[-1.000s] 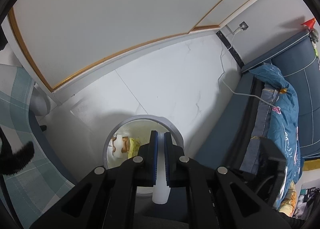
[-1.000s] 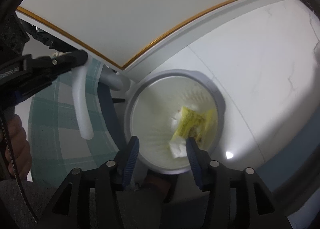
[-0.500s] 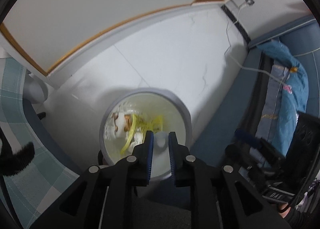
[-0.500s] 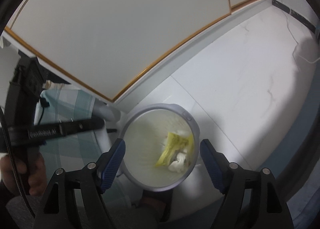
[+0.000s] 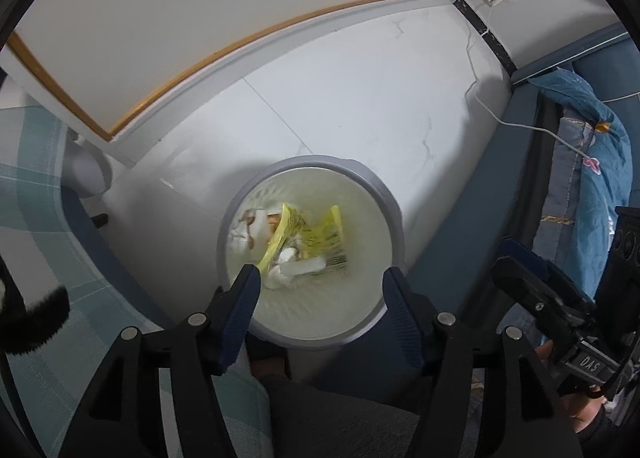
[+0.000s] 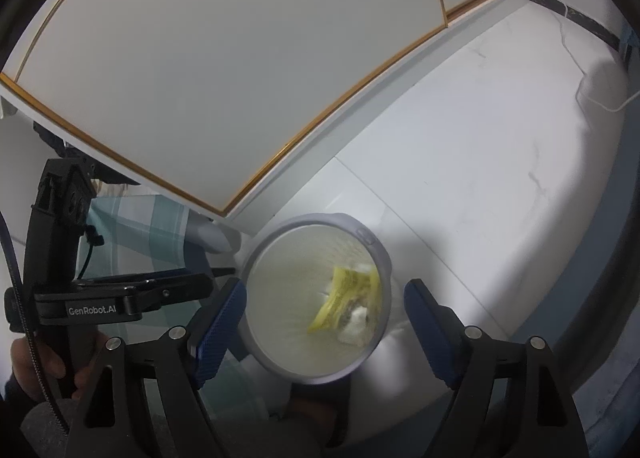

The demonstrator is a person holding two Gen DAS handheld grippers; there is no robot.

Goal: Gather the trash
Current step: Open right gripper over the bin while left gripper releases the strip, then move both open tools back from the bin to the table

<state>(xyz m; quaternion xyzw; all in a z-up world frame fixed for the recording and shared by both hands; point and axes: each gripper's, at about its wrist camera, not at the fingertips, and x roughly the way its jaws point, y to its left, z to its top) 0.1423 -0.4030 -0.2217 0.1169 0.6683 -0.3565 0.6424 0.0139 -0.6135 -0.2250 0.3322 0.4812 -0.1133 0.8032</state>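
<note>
A round grey-rimmed trash bin [image 5: 394, 209] stands on the white floor, seen from above; it also shows in the right wrist view [image 6: 382, 254]. Inside lie a yellow wrapper [image 5: 316, 230], white crumpled paper and a white tube-like piece [image 5: 302, 268]; the wrapper also shows in the right wrist view [image 6: 352, 294]. My left gripper [image 5: 320, 290] is open and empty above the bin. My right gripper [image 6: 324, 318] is open and empty above the bin too. The left gripper's black body [image 6: 120, 298] shows at the left of the right wrist view.
A white cabinet with a gold-trimmed edge [image 5: 240, 45] runs behind the bin. A checked green cloth [image 5: 36, 193] lies at the left. A blue sofa with a blue patterned blanket [image 5: 592, 161] and a white cable [image 5: 520, 121] are at the right.
My left gripper was shut on a white tube-like piece over the bin; it has opened and the piece now lies in the bin. My right gripper opened wider and rose.
</note>
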